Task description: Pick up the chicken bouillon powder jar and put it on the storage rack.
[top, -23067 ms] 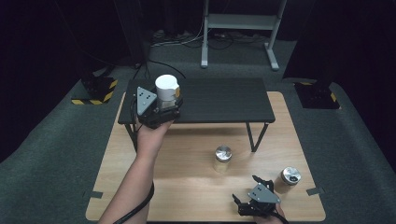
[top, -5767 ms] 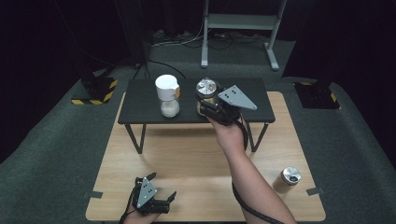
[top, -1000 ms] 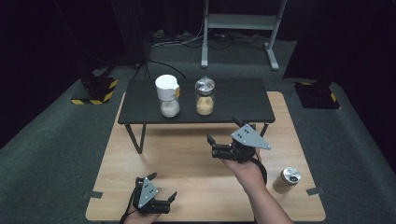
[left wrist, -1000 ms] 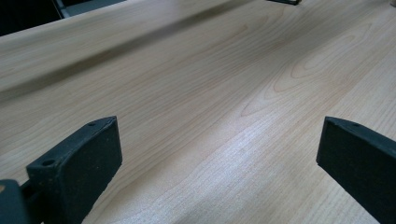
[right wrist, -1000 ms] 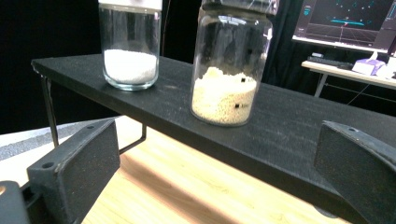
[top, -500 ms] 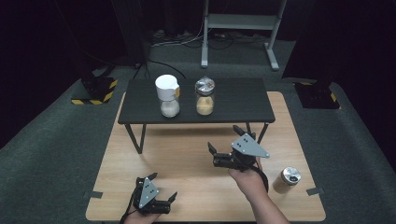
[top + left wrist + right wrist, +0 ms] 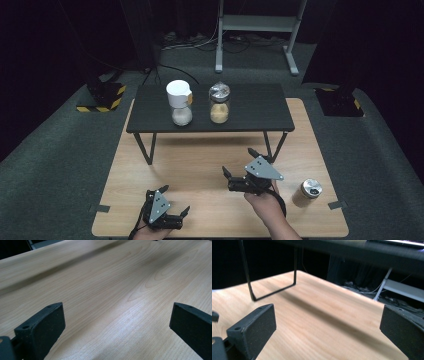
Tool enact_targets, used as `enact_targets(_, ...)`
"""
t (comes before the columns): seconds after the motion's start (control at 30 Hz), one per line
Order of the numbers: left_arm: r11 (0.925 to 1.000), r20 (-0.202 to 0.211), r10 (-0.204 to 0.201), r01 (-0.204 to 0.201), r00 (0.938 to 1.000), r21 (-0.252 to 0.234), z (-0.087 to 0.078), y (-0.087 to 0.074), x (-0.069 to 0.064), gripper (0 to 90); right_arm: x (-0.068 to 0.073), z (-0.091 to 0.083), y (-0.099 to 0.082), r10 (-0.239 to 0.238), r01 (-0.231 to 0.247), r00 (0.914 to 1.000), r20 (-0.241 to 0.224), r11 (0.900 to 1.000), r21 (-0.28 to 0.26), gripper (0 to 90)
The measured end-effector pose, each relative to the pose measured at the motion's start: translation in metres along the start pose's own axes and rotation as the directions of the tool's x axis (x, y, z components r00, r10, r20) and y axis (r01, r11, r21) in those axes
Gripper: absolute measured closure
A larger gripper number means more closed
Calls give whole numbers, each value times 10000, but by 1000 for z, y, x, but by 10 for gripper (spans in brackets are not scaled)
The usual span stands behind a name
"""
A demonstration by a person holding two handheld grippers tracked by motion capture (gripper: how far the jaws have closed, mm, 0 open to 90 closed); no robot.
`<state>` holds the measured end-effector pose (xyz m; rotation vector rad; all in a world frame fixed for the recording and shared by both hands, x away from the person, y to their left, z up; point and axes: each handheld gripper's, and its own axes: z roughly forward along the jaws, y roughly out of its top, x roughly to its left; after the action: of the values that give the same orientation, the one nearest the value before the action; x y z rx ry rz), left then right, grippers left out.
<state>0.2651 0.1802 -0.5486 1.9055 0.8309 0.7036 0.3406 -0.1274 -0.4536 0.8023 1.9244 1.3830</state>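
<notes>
My right gripper [image 7: 238, 161] hovers open over the wooden board [image 7: 200, 165], in front of the small black table [image 7: 250, 107], and holds nothing. In the right gripper view the jaws stand wide apart around my right gripper [image 7: 328, 317], with bare board between them. My left gripper [image 7: 174, 200] rests open near the board's front edge, left of centre. The left gripper view has wood grain between the spread jaws of my left gripper [image 7: 116, 315]. On the black table stand a white-lidded jar [image 7: 179, 102] and, to its right, a silver-lidded jar [image 7: 219, 104] of tan grains.
A third small jar [image 7: 306, 192] stands on the board at the front right, to the right of my right hand. A thin black table leg [image 7: 249, 277] rises ahead in the right gripper view. Dark carpet surrounds the board, and a grey metal stand [image 7: 255, 22] is at the back.
My right gripper has drawn back from the black table toward the front of the board and sunk lower. The left gripper has stayed still.
</notes>
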Motion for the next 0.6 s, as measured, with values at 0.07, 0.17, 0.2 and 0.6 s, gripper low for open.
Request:
enact_targets(0.07,10000,3,5,-5,10000,6,0,0,0,4,2,0,-7,-16,16,10000,-35,9999,145,0)
enact_targets(0.17,10000,9,27,-27,10000,7,0,0,0,4,4,0,-17,30,-28,10000,-48,9994,350,0)
enact_targets(0.2,10000,9,26,-26,10000,12,0,0,0,4,5,0,-20,24,-21,10000,-68,9991,416,0)
enact_targets(0.6,10000,-32,27,-27,10000,-2,0,0,0,4,14,-1,-58,6,18,9998,-205,9931,1173,0)
